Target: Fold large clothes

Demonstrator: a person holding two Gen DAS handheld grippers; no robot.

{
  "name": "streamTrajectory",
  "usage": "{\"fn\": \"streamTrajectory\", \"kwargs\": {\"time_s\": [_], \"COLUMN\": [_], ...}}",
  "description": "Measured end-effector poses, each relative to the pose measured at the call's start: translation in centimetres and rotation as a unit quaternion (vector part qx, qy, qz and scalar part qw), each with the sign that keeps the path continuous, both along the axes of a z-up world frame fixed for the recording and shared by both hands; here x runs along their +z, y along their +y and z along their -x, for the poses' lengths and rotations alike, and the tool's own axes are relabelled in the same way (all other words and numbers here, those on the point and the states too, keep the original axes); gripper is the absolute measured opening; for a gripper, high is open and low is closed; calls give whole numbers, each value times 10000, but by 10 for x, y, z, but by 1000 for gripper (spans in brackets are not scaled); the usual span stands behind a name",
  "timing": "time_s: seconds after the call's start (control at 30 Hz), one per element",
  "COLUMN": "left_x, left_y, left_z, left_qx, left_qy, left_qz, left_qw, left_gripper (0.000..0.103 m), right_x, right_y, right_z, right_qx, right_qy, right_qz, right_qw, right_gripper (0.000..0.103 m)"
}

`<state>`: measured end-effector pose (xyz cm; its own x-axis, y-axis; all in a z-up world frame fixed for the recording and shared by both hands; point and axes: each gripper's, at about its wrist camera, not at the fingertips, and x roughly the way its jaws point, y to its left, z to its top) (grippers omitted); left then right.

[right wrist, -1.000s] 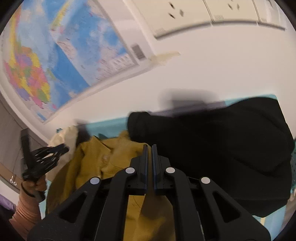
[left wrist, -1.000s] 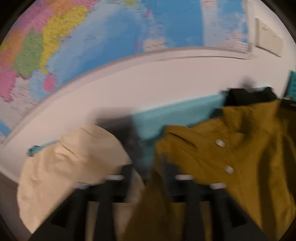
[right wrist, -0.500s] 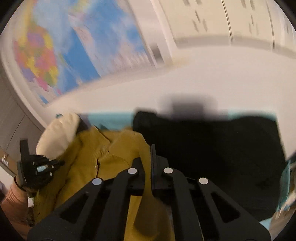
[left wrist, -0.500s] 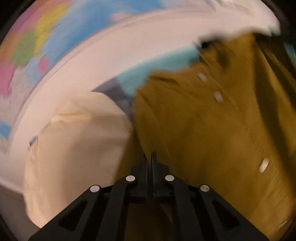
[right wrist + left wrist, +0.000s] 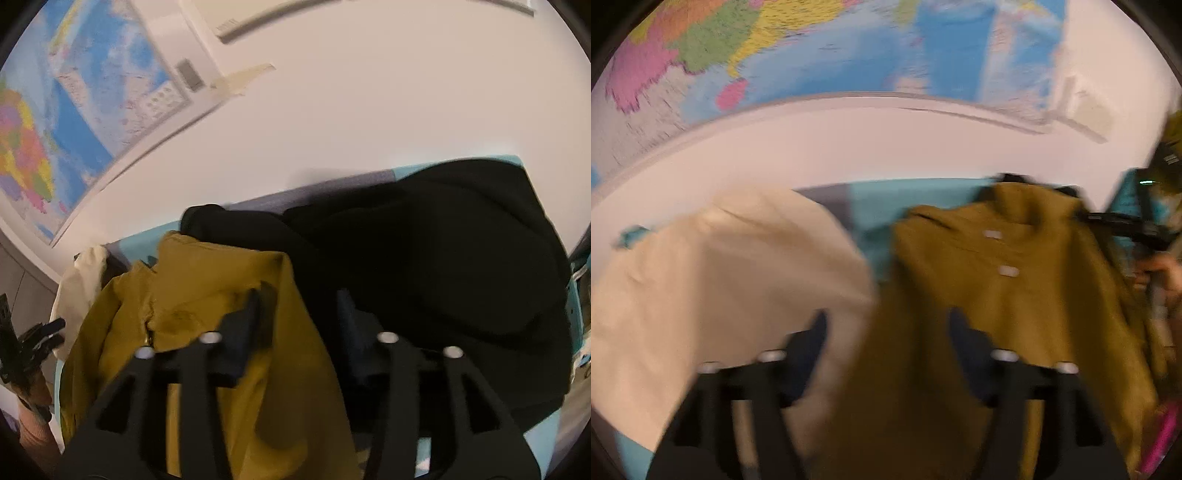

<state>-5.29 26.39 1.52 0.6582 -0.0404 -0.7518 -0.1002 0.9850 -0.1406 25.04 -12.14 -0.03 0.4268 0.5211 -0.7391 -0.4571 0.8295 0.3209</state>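
Observation:
A mustard button shirt [image 5: 1015,295] lies crumpled on the teal surface [image 5: 886,199]. My left gripper [image 5: 888,321] hangs over its left edge, its jaws opening wide. Shirt cloth lies loose between the fingers and no pad presses it. In the right wrist view the same shirt [image 5: 207,280] runs under my right gripper [image 5: 301,297]. Those jaws are opening too, with a fold of the shirt slack between them. The left gripper [image 5: 61,332] shows at the far left of that view.
A cream garment [image 5: 720,288] bulges to the left of the shirt. To its right a black garment [image 5: 443,258] is heaped. A world map [image 5: 812,48] hangs on the white wall behind. A person's hand [image 5: 1167,273] is at the right edge.
Both grippers were shut on the mustard shirt half a second ago and now stand apart, the cloth let go. The left view has drawn back from the shirt.

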Motion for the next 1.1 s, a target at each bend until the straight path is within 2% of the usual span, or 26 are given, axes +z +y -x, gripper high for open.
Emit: {"fn": "streamTrajectory", "kwargs": {"time_s": [0.03, 0.07, 0.1, 0.17, 0.23, 0.3, 0.37, 0.43, 0.53, 0.6, 0.7, 0.83, 0.93, 0.97, 1.0, 1.03, 1.07, 1.1], "left_x": [0, 1, 0, 3, -2, -7, -12, -21, -26, -36, -49, -68, -81, -83, -83, -80, -75, -66], "left_y": [-3, -7, -10, -20, -26, -32, -37, -41, -50, -58, -71, -99, -111, -111, -110, -106, -99, -89], "left_z": [10, 17, 25, 43, 53, 61, 64, 64, 75, 77, 82, 86, 84, 83, 82, 82, 83, 84], "left_qx": [-147, -270, -408, -668, -967, -1053, -1074, -1163, -1394, -1296, -1342, -1416, -1337, -1239, -1109, -984, -854, -640], "left_qy": [-85, -155, -268, -537, -638, -725, -585, -409, -369, -150, 262, 867, 1175, 1204, 1203, 1194, 1126, 1017], "left_qz": [229, 332, 406, 578, 817, 952, 1076, 1230, 1332, 1137, 946, 73, -364, -433, -537, -587, -529, -460], "left_qw": [9996, 9990, 9980, 9946, 9899, 9872, 9866, 9847, 9805, 9849, 9861, 9861, 9834, 9840, 9851, 9862, 9885, 9917], "left_gripper": [70, 75, 85, 91, 91, 95, 96, 96, 96, 96, 96, 96, 94, 80, 62, 50, 24, 5], "right_x": [3, 8, 12, 21, 27, 28, 31, 31, 27, 26, 21, 11, -3, -7, -11, -15, -18, -21], "right_y": [-1, -2, -4, -7, -8, -8, -8, -10, -12, -19, -25, -44, -60, -65, -68, -72, -74, -75], "right_z": [3, 9, 13, 25, 33, 45, 59, 71, 90, 100, 112, 119, 113, 112, 112, 111, 112, 112], "right_qx": [23, 80, 131, 215, 301, 417, 522, 581, 721, 788, 806, 654, 495, 449, 471, 523, 542, 597], "right_qy": [-95, -183, -236, -365, -469, -582, -719, -812, -846, -906, -926, -901, -575, -477, -372, -229, -169, -98], "right_qz": [30, 2, -45, -82, -45, 42, 163, 279, 363, 418, 458, 625, 650, 638, 563, 434, 385, 343], "right_qw": [9999, 9998, 9996, 9991, 9984, 9974, 9959, 9946, 9931, 9919, 9914, 9918, 9950, 9958, 9966, 9974, 9976, 9976], "right_gripper": [53, 58, 60, 66, 68, 70, 78, 80, 83, 86, 90, 95, 95, 95, 95, 95, 95, 92]}}
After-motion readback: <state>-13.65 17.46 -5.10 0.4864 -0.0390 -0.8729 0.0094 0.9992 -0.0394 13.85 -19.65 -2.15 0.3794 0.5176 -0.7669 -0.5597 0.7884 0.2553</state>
